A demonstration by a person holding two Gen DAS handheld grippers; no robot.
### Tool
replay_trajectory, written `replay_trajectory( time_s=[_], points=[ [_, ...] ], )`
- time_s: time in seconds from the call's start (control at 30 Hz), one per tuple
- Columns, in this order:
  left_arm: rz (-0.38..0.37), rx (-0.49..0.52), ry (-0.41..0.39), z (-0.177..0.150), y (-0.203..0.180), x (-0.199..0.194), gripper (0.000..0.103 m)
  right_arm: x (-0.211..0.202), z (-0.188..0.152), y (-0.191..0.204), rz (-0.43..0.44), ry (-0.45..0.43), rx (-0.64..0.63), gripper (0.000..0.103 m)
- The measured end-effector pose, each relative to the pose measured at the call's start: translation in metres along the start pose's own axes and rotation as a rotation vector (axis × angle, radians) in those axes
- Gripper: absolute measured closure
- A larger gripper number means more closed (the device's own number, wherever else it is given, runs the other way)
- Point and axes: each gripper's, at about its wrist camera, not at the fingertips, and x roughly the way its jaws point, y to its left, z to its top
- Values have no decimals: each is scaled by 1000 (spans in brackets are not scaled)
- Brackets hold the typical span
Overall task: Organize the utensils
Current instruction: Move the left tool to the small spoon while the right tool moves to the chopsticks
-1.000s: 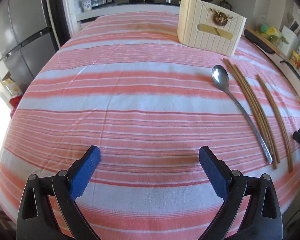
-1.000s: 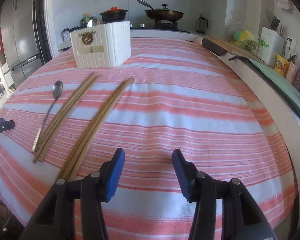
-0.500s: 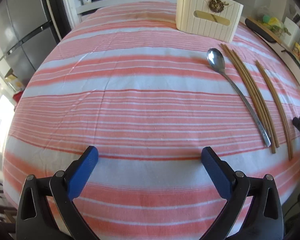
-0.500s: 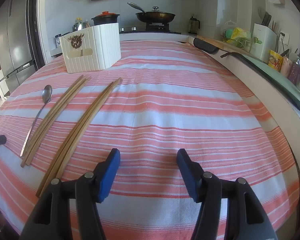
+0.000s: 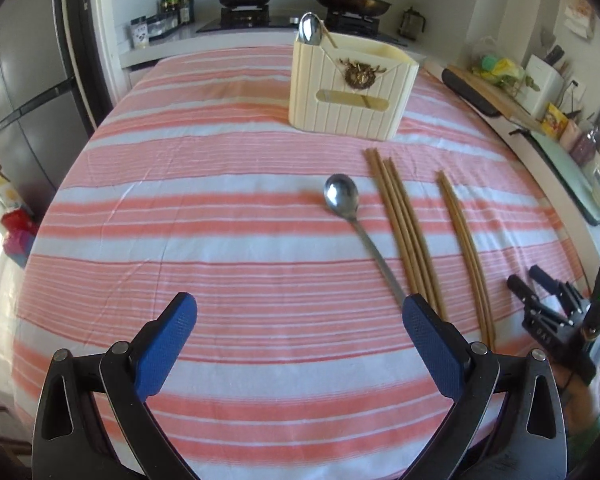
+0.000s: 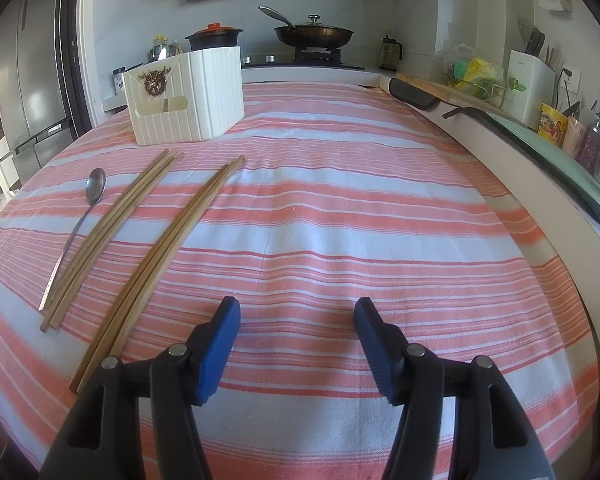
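On the striped tablecloth lies a steel spoon [image 5: 342, 197] [image 6: 95, 186], bowl toward the cream utensil holder [image 5: 350, 92] [image 6: 186, 98]. Right of it lie a bundle of wooden chopsticks [image 5: 405, 232] [image 6: 114, 230] and a separate pair [image 5: 465, 248] [image 6: 172, 252]. Another spoon [image 5: 310, 30] stands in the holder. My left gripper [image 5: 300, 312] hangs open and empty above the cloth, its right pad over the spoon handle's end. My right gripper [image 6: 296, 312] [image 5: 529, 280] is open and empty, just right of the near ends of the separate pair.
A fridge [image 5: 24, 92] stands left of the table. Behind the table is a stove with a black pot [image 6: 214, 38] and a pan [image 6: 312, 34]. A counter [image 6: 548, 136] with a board, jars and a knife block runs along the right edge.
The left gripper has risen and drawn back, so the holder and stove show fully and the spoon sits nearer the middle. The right gripper's jaws have widened a little; it stayed in place.
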Motion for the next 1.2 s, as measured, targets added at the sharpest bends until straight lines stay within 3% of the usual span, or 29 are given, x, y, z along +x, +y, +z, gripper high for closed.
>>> replay_trajectory(
  time_s=[0.3, 0.67, 0.93, 1.07, 1.2],
  points=[
    [14, -52, 99, -4, 6, 39, 1, -1, -1, 1, -4, -8, 0, 42],
    [-38, -183, 102, 13, 16, 53, 1, -2, -2, 2, -9, -15, -2, 42],
    [-87, -299, 117, 5, 25, 65, 1, -4, -2, 2, -15, -20, -5, 42],
    [-92, -282, 113, 11, 11, 75, 1, -4, -3, 2, -14, -20, -4, 42],
    [-4, -211, 92, 21, -13, 94, 1, -5, -3, 0, -3, -24, 10, 42]
  ],
)
